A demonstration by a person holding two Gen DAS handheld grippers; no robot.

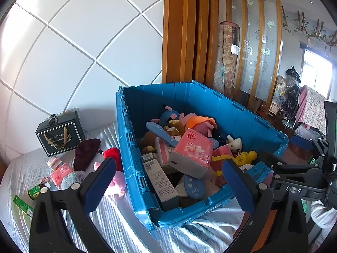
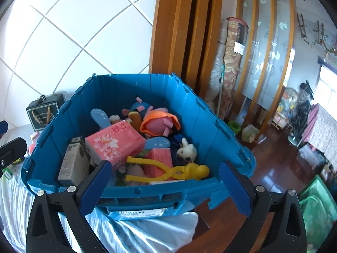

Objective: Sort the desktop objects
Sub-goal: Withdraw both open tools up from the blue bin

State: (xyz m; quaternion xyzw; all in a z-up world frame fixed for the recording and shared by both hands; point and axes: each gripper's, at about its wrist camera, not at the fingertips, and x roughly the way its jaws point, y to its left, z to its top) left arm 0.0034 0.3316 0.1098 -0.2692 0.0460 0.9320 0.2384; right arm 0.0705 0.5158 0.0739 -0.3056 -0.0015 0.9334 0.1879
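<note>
A blue plastic bin (image 1: 242,118) (image 2: 202,126) stands on the white-covered table, full of plush toys, pink tissue packs (image 1: 190,155) (image 2: 114,142), a grey box (image 1: 162,184) (image 2: 72,164) and a yellow plastic clamp toy (image 2: 168,171). My left gripper (image 1: 168,186) is open and empty, above the bin's near corner. My right gripper (image 2: 166,187) is open and empty, over the bin's near rim. Left of the bin lie a pink plush toy (image 1: 114,181), a small pink tissue pack (image 1: 60,174), a green can (image 1: 34,193) and a dark red pouch (image 1: 85,154).
A black gift box (image 1: 60,136) (image 2: 42,113) stands at the table's back by the white tiled wall. The right gripper's body (image 1: 299,175) shows at the right of the left wrist view. Wooden slats, rolled carpets (image 2: 228,67) and a wooden floor lie to the right.
</note>
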